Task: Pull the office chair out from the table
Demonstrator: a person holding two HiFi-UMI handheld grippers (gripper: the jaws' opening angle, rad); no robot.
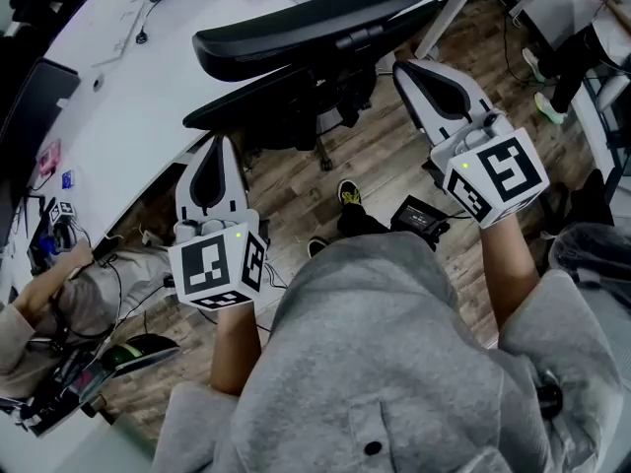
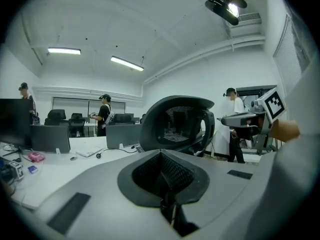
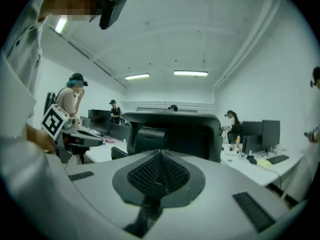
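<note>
The office chair (image 1: 315,18) stood close against the white counter (image 1: 108,97), with its back turned to the person. The left claw (image 1: 217,151) and the right claw (image 1: 414,77) were both pressed together and held nothing. One was just beside each side of the seat. To do this step well, I think each claw should spread open first. Then each should pinch the chair's back, one on each side. A slow, even pull straight back would keep the chair from turning or bumping the counter.
</note>
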